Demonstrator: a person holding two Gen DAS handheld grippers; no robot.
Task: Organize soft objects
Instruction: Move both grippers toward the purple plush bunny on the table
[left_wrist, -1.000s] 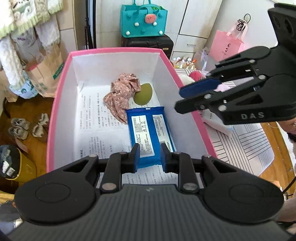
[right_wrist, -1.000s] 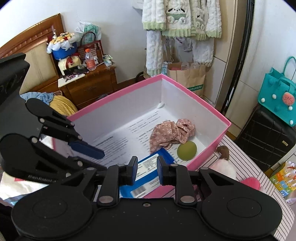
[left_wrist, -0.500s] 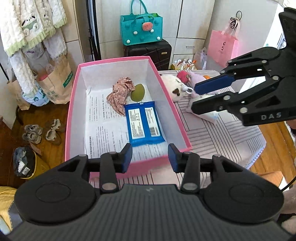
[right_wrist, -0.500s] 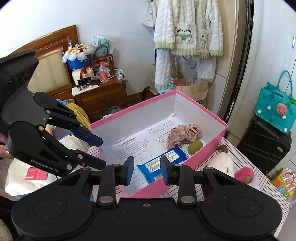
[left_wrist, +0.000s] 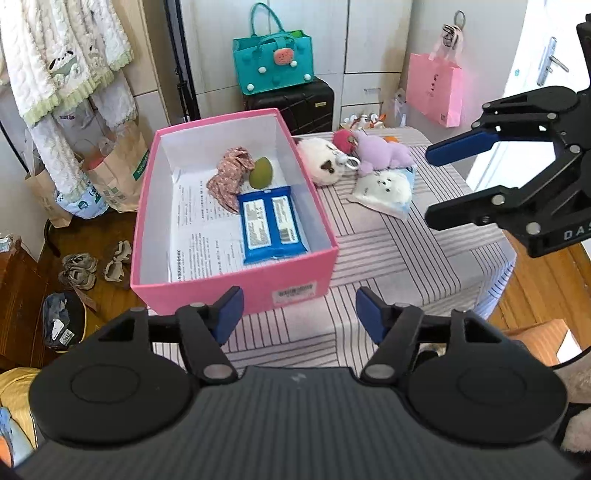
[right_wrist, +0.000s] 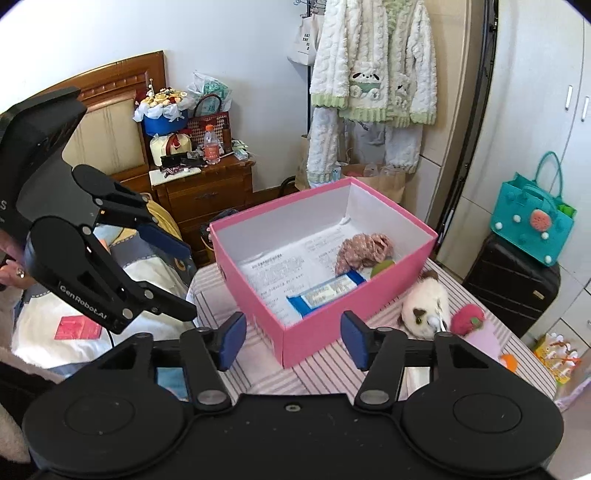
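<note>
Since the earlier frame I have drawn both grippers back from the pink box (left_wrist: 236, 284) and spread their jaws: left gripper (left_wrist: 299, 317) and right gripper (right_wrist: 293, 339) now hang wide apart and empty. The remaining soft toys lie on the striped table (left_wrist: 399, 258) at 1 o'clock of the box; the white plush (left_wrist: 321, 164), just beside its wall, looks light and squashy, best pinched across its middle. Its long axis runs roughly 10 to 4 o'clock, keyring end towards the purple plush (left_wrist: 384, 153).

Matt pink cardboard box (left_wrist: 236, 280) holds a glossy plastic wipes pack (left_wrist: 271, 229) and crumpled cloth scrunchie (left_wrist: 231, 177).
</note>
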